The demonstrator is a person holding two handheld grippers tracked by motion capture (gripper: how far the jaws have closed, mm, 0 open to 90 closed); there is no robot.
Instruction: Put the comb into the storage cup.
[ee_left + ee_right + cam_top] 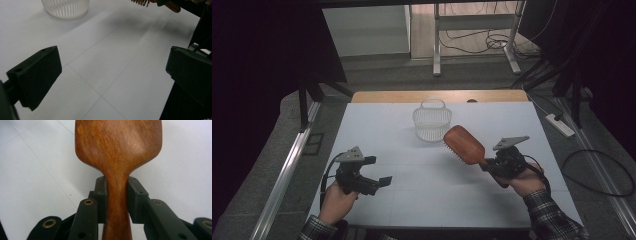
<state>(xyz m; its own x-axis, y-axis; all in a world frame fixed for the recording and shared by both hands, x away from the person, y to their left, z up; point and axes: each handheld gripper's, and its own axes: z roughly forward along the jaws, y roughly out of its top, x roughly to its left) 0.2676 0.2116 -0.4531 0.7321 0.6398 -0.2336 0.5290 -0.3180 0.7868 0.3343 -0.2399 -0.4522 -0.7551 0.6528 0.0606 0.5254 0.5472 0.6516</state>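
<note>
White table (412, 165), dim room. Right gripper (488, 164) clamps hairbrush (464, 145) handle; head points far-left, likely bristles down. Left gripper (382, 182) wide, empty.

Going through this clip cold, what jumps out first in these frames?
The wooden hairbrush stands out, held above the white table by its handle in the right gripper, bristles facing down-left. Just beyond it stands a white slatted basket. The left gripper hovers open and empty at near left.

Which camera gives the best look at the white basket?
The high view: the basket shows whole there, handle and ribbed wall, standing on the table beyond the hairbrush. The left gripper view catches just its lower ribbed wall at the top edge.
</note>
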